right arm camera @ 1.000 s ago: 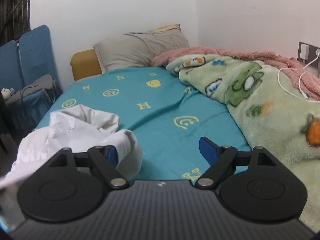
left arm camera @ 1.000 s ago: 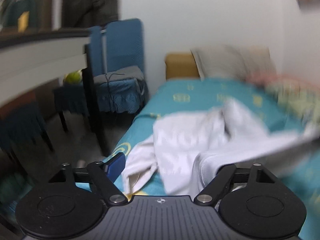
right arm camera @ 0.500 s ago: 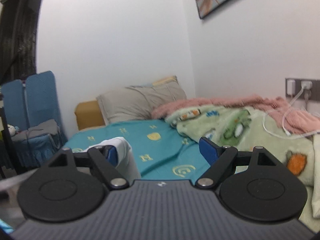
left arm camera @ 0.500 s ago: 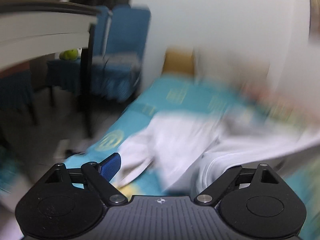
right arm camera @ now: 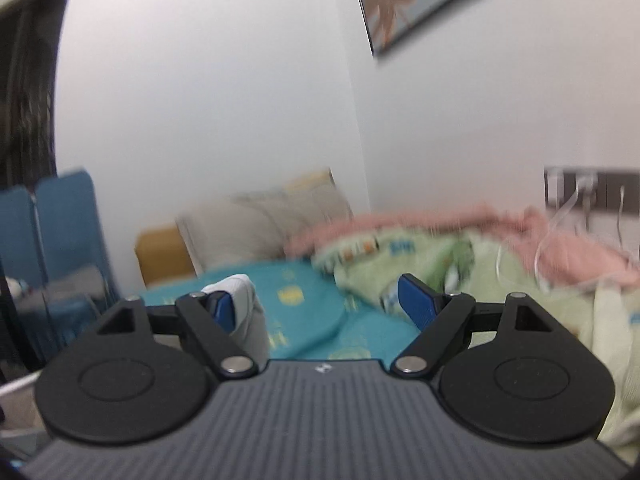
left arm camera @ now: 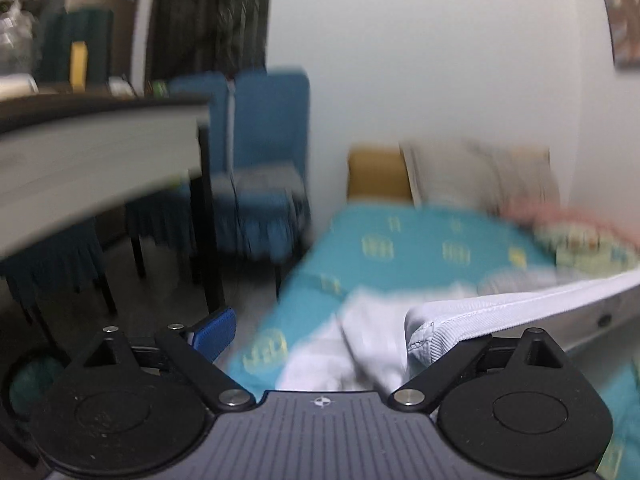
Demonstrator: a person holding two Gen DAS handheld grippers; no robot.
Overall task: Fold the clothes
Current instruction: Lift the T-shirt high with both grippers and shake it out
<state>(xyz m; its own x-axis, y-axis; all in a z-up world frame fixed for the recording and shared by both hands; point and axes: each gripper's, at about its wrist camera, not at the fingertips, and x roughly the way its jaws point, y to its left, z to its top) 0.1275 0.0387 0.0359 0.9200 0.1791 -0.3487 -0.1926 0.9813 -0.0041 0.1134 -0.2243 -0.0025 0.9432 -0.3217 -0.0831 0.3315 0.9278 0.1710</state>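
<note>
White cotton garment [left arm camera: 500, 304], ribbed knit at its stitched hem: soft, light, limp. Judged to drape and sag wherever unsupported, so it needs two spread holding points along one edge; hem and corners are the best places, being doubled and stitched.

Location: one hemmed edge runs taut from the left gripper [left arm camera: 320, 332] toward the right of its view; the rest trails in a crumpled heap on the teal bedsheet with yellow printed motifs [left arm camera: 420, 248].

Left gripper: fingers stand wide apart; the hem lies over the right finger, which is hidden beneath it. Whether that cloth is pinched or merely draped, cannot tell.

Right gripper [right arm camera: 316, 300]: blue pads well apart, not clamped; a white fold [right arm camera: 248, 300] rests against the left pad.

Surface: a soft bed, likely to give under pressure; friction should keep cloth from sliding.

Room: grey pillow [right arm camera: 264, 224] at the head, green cartoon-print fleece blanket [right arm camera: 460, 264] with a pink one behind, blue fabric chairs [left arm camera: 264, 168] and a dark-edged table [left arm camera: 100, 152] at left. Both views are motion-blurred.
</note>
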